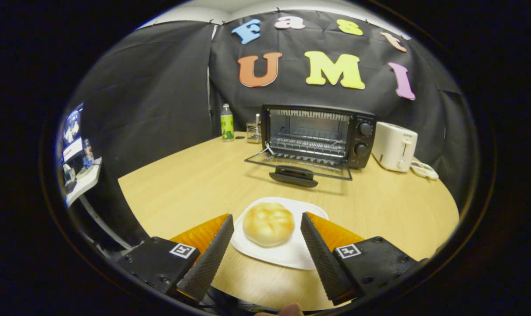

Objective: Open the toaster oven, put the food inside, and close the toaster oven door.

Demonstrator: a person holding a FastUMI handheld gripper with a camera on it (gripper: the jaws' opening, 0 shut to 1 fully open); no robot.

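Our tongs (267, 239) are spread, a bun (268, 223) between them untouched on a white plate (291, 254). Beyond, across bare wooden surface (182, 184), we see the toaster oven (320, 134), door (298, 164) dropped open, flanked by bottle (226, 123), white toaster (394, 145).

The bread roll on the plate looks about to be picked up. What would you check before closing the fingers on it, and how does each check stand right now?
1. Toaster oven door open: ok, it lies folded down flat.
2. Rack inside free: ok, the wire rack looks bare.
3. Gripper open wide enough: ok, the fingers stand apart on either side of the bread roll, not touching it.
4. Roll centred between the fingers: ok.
5. Roll sits loose on the white plate: cannot tell.
6. Path to the oven free: ok, bare table lies between; the bottle and white toaster stand off to the sides.
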